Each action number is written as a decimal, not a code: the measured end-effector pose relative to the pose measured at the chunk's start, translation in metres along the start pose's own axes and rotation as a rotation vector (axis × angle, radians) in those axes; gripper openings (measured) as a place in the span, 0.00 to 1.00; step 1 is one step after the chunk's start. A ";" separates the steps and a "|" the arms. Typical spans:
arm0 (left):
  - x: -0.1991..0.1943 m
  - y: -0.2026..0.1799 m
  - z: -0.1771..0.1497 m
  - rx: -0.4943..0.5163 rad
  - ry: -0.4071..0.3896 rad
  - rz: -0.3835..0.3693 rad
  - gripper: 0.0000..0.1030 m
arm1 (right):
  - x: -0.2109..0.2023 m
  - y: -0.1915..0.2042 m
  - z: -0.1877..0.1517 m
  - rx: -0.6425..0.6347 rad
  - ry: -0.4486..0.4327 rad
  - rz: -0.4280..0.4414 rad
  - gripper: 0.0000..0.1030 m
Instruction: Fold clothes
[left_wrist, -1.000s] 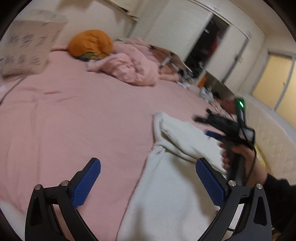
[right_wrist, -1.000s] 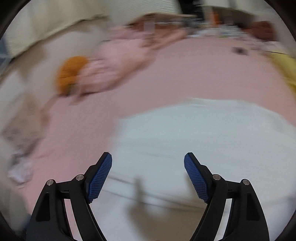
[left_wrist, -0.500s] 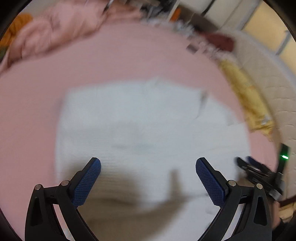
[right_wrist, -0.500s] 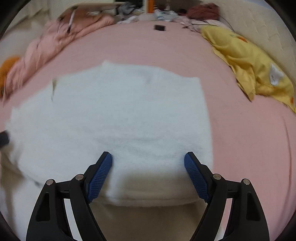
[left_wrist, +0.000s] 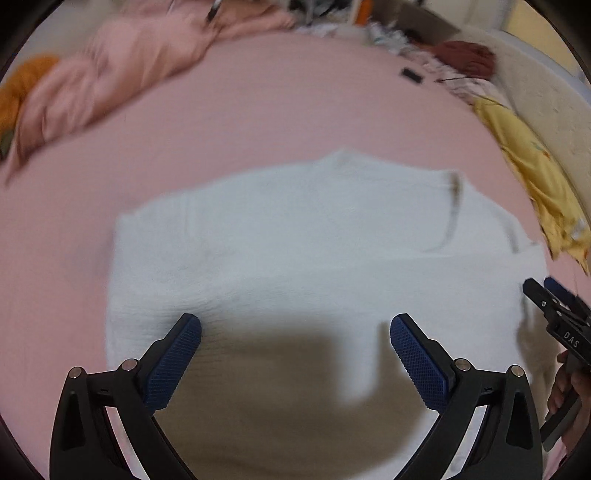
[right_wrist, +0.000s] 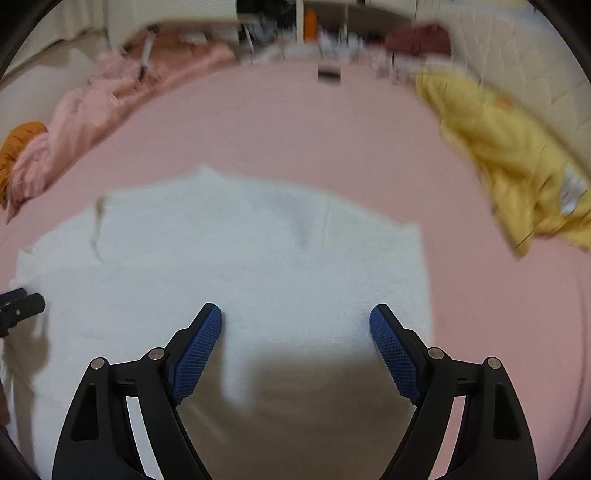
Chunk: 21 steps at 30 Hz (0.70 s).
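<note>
Both claws have swung down from the far end of the bed (left_wrist: 258, 110) since a second ago and now hover over the white sweater (left_wrist: 295, 240). Left claw (left_wrist: 295, 350) and right claw (right_wrist: 295, 339) both stand wide apart, holding nothing. Spread mostly flat near the bed's near edge, the sweater looks thick, fuzzy and soft, one side seemingly folded in. I judge a shallow pinch could catch only the top layer, dragging the knit askew.
</note>
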<state>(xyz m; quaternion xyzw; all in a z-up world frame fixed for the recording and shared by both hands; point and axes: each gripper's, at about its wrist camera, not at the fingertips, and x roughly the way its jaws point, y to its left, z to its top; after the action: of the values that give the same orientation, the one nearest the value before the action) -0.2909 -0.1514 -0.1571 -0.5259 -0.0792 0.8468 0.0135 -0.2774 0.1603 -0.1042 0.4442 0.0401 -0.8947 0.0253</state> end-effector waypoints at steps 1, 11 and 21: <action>0.003 -0.003 -0.004 0.035 -0.006 0.022 1.00 | 0.003 -0.001 0.001 -0.001 0.014 0.001 0.86; -0.061 -0.012 -0.036 0.055 -0.035 0.108 1.00 | -0.026 -0.004 -0.005 0.059 0.064 0.022 0.88; -0.174 -0.027 -0.204 -0.001 0.037 0.051 1.00 | -0.194 0.048 -0.146 0.077 0.064 0.047 0.89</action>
<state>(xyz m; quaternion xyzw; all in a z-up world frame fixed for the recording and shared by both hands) -0.0327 -0.1183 -0.0876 -0.5435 -0.0657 0.8368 -0.0069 -0.0407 0.1277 -0.0393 0.4742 -0.0039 -0.8800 0.0282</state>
